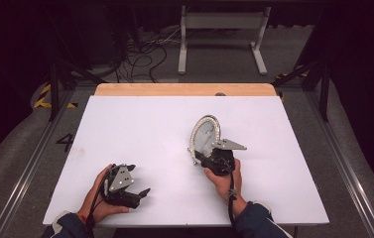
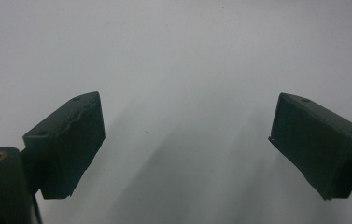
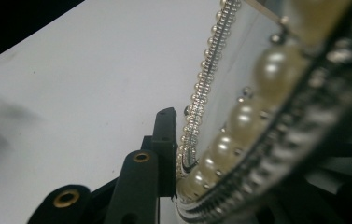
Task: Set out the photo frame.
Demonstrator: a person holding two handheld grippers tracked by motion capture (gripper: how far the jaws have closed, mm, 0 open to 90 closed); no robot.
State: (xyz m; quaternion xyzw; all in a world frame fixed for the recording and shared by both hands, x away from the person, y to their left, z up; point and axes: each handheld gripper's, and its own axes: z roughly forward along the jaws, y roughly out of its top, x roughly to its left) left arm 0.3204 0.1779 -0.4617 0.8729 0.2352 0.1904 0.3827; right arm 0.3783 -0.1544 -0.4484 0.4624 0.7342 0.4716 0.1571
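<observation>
Pearls run around the rim of an oval mirror (image 1: 205, 135), which stands upright on its edge on the white table (image 1: 140, 124), a little right of the middle. The right gripper (image 1: 200, 157) holds the mirror at its lower end, and the right hand (image 1: 225, 179) is just behind the gripper, near the front edge of the table.

In the right gripper view the mirror (image 3: 257, 107) is between the two jaws. One black finger (image 3: 165, 140) lies flat against the beaded side of the frame and touches it. The other finger is hidden behind the pearl rim, so its contact I cannot see directly. The jaws are narrow, closed on the thickness of the frame, and the mirror rises up and away from the fingers toward the far side of the table. The glass face looks to the left side of the table in the high view.

The left gripper (image 1: 136, 179) rests low on the table near the front left corner, in the left hand (image 1: 100, 196), well apart from the mirror. In the left gripper view its fingers (image 2: 68, 140) stand wide, and between them is bare white table (image 2: 178, 70).
</observation>
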